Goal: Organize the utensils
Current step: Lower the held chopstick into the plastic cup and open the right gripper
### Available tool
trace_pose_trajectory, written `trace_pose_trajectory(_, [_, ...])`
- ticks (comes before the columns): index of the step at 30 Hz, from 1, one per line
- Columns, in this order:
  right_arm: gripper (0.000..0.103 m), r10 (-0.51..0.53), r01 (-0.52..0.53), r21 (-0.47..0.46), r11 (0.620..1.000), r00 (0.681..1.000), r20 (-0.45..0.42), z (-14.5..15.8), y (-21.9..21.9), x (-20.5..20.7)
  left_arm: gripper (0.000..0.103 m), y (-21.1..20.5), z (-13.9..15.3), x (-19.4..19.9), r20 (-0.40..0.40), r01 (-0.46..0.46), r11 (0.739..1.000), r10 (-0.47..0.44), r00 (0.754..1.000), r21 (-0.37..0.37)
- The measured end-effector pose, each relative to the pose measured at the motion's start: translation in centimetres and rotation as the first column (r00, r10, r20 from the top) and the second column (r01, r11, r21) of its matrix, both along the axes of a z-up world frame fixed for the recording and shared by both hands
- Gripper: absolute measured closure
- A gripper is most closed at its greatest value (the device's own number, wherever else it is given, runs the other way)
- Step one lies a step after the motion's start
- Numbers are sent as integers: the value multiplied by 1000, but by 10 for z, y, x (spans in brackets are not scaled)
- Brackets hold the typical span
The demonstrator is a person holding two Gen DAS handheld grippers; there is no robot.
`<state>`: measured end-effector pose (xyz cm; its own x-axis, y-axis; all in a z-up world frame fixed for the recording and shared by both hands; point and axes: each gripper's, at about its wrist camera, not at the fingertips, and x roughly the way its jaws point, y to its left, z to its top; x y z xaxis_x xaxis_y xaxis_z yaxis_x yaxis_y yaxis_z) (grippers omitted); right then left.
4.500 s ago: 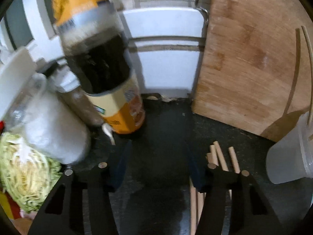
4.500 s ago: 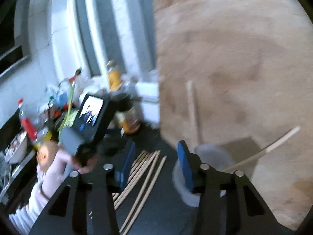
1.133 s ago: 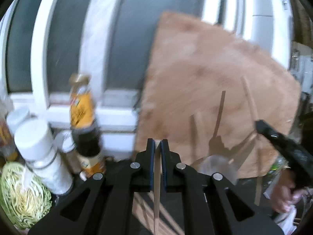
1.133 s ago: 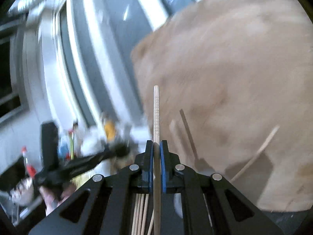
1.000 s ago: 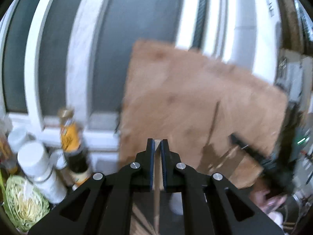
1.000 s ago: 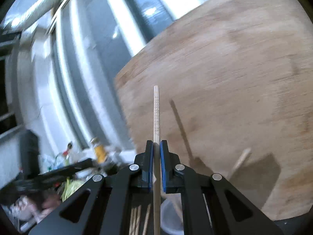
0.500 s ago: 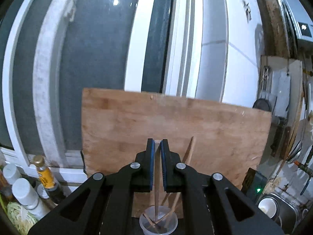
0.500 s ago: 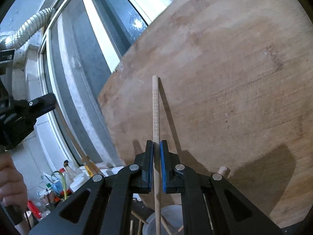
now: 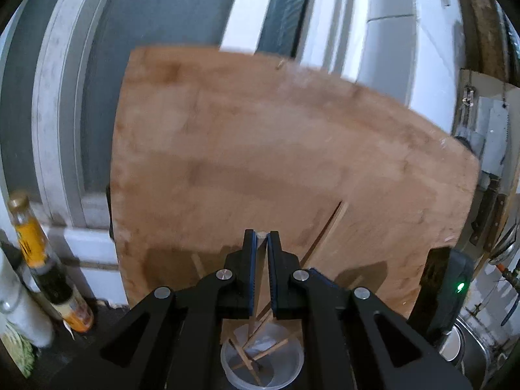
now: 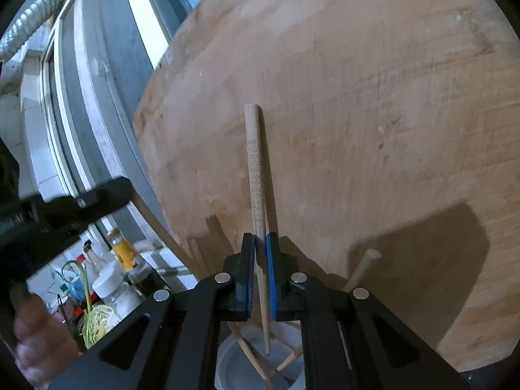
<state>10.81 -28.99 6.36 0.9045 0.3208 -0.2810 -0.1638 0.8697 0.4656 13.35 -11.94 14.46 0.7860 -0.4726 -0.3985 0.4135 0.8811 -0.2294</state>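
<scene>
Wooden and thin, a chopstick (image 10: 256, 195) stands nearly upright between the pads of the right gripper (image 10: 260, 279), its lower tip hanging just above the mouth of the clear plastic cup (image 10: 260, 360). The jaws look slightly parted around it, so I cannot tell whether they pinch it or have just let go. The left gripper (image 9: 259, 273) has its jaws drawn close on a second chopstick (image 9: 256, 292), whose tip reaches down into the same cup (image 9: 261, 362); whether it grips firmly is also unclear. Several chopsticks already lean crosswise inside the cup, one poking out just right of it against the wooden cutting board (image 10: 357, 130) behind.

A chopstick is light, stiff and smooth, likely to pivot or slip in a narrow pinch, so a hold near the middle or upper third seems best. The cup looks light too and could tip if a stick is dropped at a slant.

A carved pattern runs down the upper part of the right chopstick, too fine to read. Left of the cup stands a sauce bottle (image 9: 42, 260) with a yellow label; its writing is blurred.
</scene>
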Motion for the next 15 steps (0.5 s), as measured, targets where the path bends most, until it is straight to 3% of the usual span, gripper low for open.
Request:
trace_pose_trajectory(3, [95, 31, -32, -9, 999, 998, -55, -6, 2, 9, 97, 6, -14, 8, -38, 2, 1000, -3, 999, -15])
trace_pose_trajectory(9, [94, 123, -124, 8, 992, 976, -180, -21, 13, 28, 97, 8, -26, -6, 13, 23, 1000, -23, 1000, -12])
trace_pose_trajectory(15, [94, 137, -136, 17, 991, 966, -218, -28, 13, 35, 97, 14, -31, -2, -4, 1, 1000, -1, 1000, 3])
